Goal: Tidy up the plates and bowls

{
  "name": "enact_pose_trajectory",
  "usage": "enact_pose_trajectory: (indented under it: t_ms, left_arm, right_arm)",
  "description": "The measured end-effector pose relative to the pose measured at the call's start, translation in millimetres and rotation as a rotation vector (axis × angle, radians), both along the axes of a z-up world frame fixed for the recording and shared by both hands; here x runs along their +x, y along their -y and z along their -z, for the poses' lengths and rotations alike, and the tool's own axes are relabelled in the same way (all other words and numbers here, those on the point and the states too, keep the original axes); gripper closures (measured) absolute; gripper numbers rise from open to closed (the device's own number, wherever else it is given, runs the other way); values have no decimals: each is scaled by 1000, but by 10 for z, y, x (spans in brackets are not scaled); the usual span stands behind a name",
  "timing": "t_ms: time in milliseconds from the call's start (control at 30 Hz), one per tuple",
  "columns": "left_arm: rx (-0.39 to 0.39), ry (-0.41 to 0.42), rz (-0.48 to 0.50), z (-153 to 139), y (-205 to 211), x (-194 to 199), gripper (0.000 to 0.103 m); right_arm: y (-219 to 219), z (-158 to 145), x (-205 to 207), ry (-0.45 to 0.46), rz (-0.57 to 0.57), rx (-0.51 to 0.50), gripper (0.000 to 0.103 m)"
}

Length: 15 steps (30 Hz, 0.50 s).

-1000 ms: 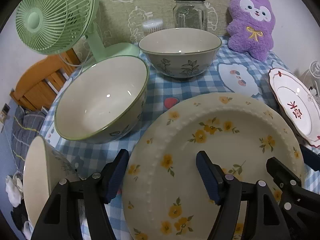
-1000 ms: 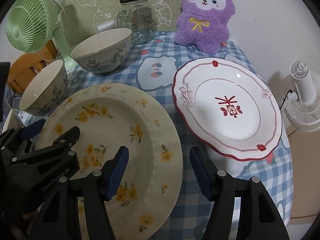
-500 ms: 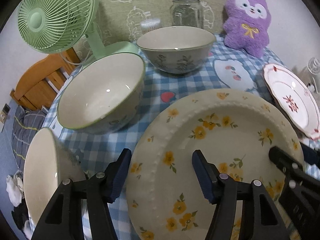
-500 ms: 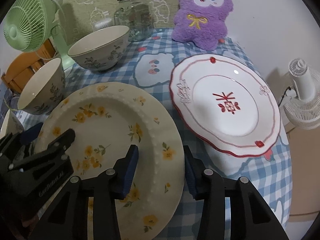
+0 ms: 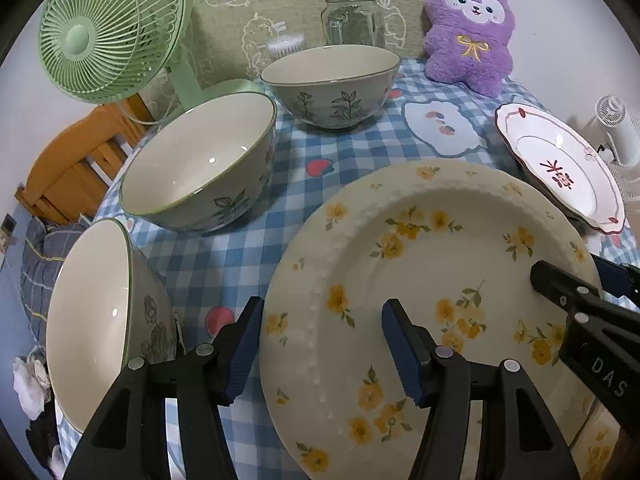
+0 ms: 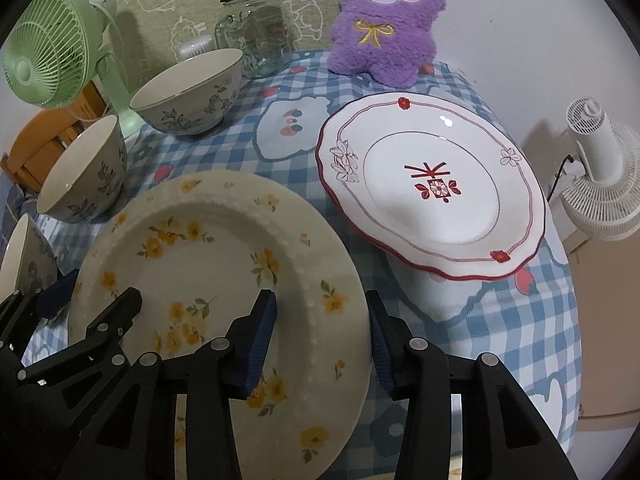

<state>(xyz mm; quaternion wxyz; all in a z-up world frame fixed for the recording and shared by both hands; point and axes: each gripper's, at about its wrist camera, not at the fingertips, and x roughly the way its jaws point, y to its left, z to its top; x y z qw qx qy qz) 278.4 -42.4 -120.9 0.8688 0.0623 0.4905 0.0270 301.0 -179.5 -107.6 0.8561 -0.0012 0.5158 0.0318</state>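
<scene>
Item: yellow-flowered plate (image 6: 208,280), lying on checked surface (image 5: 224,256). Left gripper (image 5: 322,354) and right gripper (image 6: 320,332) straddle opposite rims, half-wide, jaws lately narrowing, not yet clamped. Handling: close evenly, lift level.

yellow-flower plate (image 5: 440,280): glazed ceramic, cream, glossy; beaded raised ring on the rim
red-trimmed plate (image 6: 432,188): white glazed ceramic, very shiny, scalloped edge
3 bowls (image 5: 208,160): glazed ceramic, smooth glossy inside, matt-looking grey outside with leaf prints
tablecloth (image 5: 248,248): blue-checked cloth, matt, soft
plush toy (image 6: 386,20): purple fuzzy fabric
jar (image 5: 352,20): clear glass, dark lid
green fan (image 5: 104,28): smooth plastic
gripper pads (image 5: 244,352): blue ribbed, rubbery; arms matt black plastic, metal pins
</scene>
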Motion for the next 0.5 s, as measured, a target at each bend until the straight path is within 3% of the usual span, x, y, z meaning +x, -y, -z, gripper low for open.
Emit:
enact_pose_trajectory:
  t_ms: [133, 500]
  left_arm:
    - [-22, -4, 1, 3, -23, -2, 41]
    - [-15, 5, -9, -14, -3, 3, 41]
  right_arm:
    - [5, 32, -36, -9, -1, 14, 50]
    - [-32, 16, -28, -14, 43, -4, 49]
